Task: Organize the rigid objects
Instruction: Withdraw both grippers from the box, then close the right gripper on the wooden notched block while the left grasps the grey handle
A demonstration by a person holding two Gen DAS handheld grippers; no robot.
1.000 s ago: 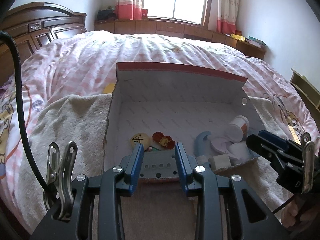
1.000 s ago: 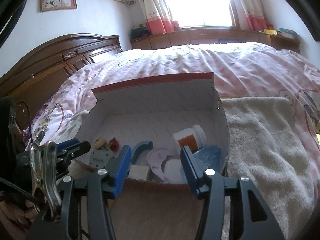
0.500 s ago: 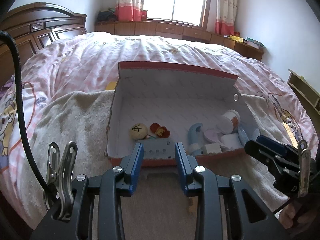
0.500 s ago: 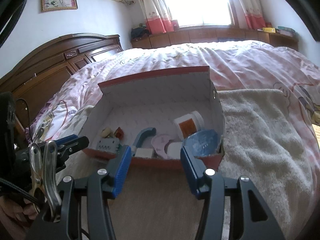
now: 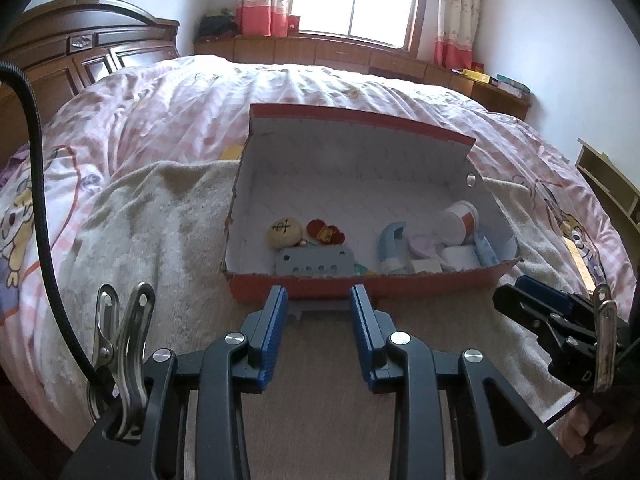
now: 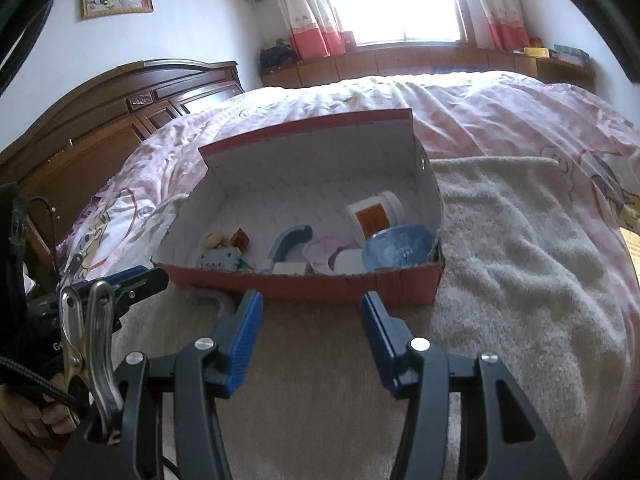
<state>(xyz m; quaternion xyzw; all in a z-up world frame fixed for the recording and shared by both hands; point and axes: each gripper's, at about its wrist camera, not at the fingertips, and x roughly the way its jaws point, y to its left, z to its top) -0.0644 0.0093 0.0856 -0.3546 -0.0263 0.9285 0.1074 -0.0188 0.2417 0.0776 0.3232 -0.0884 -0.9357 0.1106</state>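
Note:
A red cardboard box (image 5: 400, 284) with a white inside and a raised lid stands on a beige towel on the bed; it also shows in the right wrist view (image 6: 360, 282). Inside lie a grey perforated block (image 5: 314, 263), a yellow disc (image 5: 284, 232), a red trinket (image 5: 326, 232), a blue curved piece (image 5: 390, 246), a white jar with an orange label (image 6: 374, 216) and a blue bowl (image 6: 398, 246). My left gripper (image 5: 318, 300) is open and empty just before the box's front wall. My right gripper (image 6: 312, 308) is open and empty, also short of the front wall.
The beige towel (image 6: 520, 240) covers the near part of a pink bedspread (image 5: 180, 112). A dark wooden headboard (image 6: 132, 104) stands at the left. A low wooden cabinet (image 5: 360, 54) runs under the window. A wooden shelf (image 5: 612, 188) stands at the far right.
Both grippers have drawn back from over the box toward me, so the box now sits farther ahead with its red front wall in view. Both stay open and empty.

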